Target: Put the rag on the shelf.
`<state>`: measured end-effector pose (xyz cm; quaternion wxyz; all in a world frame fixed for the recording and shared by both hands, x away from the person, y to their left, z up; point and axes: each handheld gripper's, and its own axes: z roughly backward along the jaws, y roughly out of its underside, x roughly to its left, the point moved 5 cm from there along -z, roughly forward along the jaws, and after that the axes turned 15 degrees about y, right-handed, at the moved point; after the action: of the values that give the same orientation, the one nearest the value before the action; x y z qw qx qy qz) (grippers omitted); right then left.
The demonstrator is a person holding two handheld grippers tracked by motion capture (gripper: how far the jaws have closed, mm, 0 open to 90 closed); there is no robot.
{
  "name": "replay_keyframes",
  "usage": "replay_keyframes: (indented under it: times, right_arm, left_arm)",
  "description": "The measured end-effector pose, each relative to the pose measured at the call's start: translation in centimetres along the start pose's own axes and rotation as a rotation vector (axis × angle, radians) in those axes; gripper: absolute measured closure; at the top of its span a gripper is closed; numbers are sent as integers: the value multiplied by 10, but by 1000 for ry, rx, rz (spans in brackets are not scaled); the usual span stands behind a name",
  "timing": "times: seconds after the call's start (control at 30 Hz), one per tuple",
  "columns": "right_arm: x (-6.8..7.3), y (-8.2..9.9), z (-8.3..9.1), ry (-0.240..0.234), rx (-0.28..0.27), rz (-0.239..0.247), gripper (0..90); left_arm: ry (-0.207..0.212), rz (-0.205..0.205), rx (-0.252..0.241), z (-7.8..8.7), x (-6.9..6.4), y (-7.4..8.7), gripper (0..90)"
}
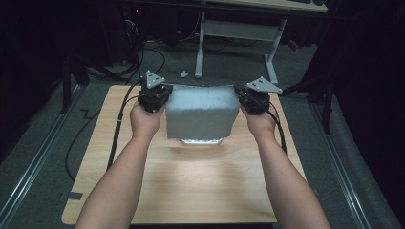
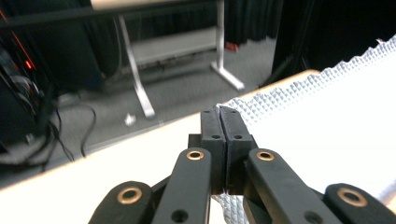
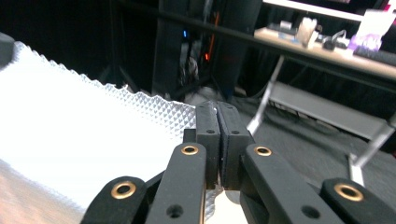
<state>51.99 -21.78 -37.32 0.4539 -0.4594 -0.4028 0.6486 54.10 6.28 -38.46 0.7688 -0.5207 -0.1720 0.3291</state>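
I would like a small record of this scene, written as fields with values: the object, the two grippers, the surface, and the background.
object: silver embossed foil sheet, held up above the table, hanging down
left gripper: jaws shut on the sheet's upper left corner
right gripper: jaws shut on the sheet's upper right corner
surface: light wooden table
background: dark room, white-legged desk, cables on the floor

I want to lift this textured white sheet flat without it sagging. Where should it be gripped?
By its two top corners, one from each side, as here: the left gripper and the right gripper are each shut on a corner of the sheet. It is thin and limp, and hangs spread between them above the table.
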Motion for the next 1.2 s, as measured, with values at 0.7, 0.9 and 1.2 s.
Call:
replay_keyframes:
  times: [0.7,0.9,1.2]
  right_arm:
    - [10,55,-12,-47,77,-3,892]
    - [15,70,-11,-56,102,-8,892]
    - [19,91,-10,-61,131,-17,891]
  left_arm:
    - [141,64,86,-17,-3,68,892]
    - [164,74,93,-19,-7,82,892]
    - [188,110,114,-24,-10,106,891]
